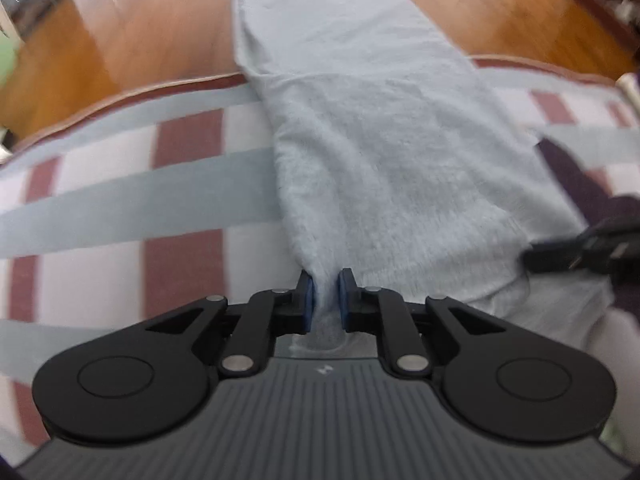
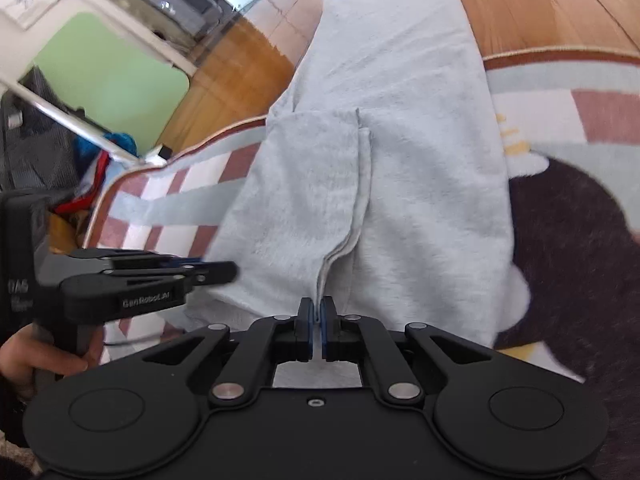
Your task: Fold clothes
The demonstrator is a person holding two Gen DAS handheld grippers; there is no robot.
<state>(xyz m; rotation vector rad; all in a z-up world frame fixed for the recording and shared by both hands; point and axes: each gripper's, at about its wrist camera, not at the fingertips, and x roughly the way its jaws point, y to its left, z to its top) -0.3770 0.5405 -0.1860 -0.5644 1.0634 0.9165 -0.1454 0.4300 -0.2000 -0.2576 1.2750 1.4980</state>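
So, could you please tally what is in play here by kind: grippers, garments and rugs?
Grippers: 2, left gripper and right gripper
Garments: 1, grey garment
Rugs: 1, striped rug
Total: 4

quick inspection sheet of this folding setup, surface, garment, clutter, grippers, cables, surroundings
surface: striped rug in grey, white and maroon, with a dark patch on the right side; it lies on a wooden floor.
job's things: light grey garment, long and narrow, far end past the rug edge onto the floor; a folded flap with a hem shows in the right wrist view.
clutter: coloured fabric heap beside the rug.
grippers: left gripper and right gripper each pinch the garment's near edge.
cables: nothing seen.
surroundings: green panel, metal bar, a hand on the left gripper's handle.
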